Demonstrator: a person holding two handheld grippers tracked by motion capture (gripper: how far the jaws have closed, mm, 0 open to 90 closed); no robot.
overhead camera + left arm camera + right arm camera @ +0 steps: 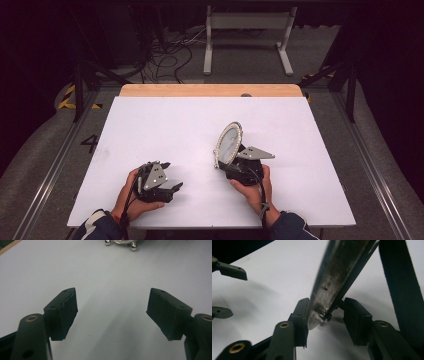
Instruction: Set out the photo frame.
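An oval frame [228, 142] with a beaded silver rim stands tilted on the white table [165, 125], right of centre. My right gripper [225, 167] is shut on its lower edge. In the right gripper view the frame's thin edge [337, 277] runs up between the pads of my right gripper [325, 315], and a black back strut [399, 290] rises at the right. My left gripper [172, 176] rests on the table at the near left, open with nothing in it. In the left gripper view its jaws [112, 310] stand wide apart, facing the frame's ball feet [121, 243]. The left gripper [238, 295] shows at the far left of the right gripper view.
A wooden strip [210, 90] borders the table's far edge. Beyond it on the floor stand a white metal stand [247, 22] and a tangle of cables [165, 55]. Metal rails [370, 170] run along both sides of the table.
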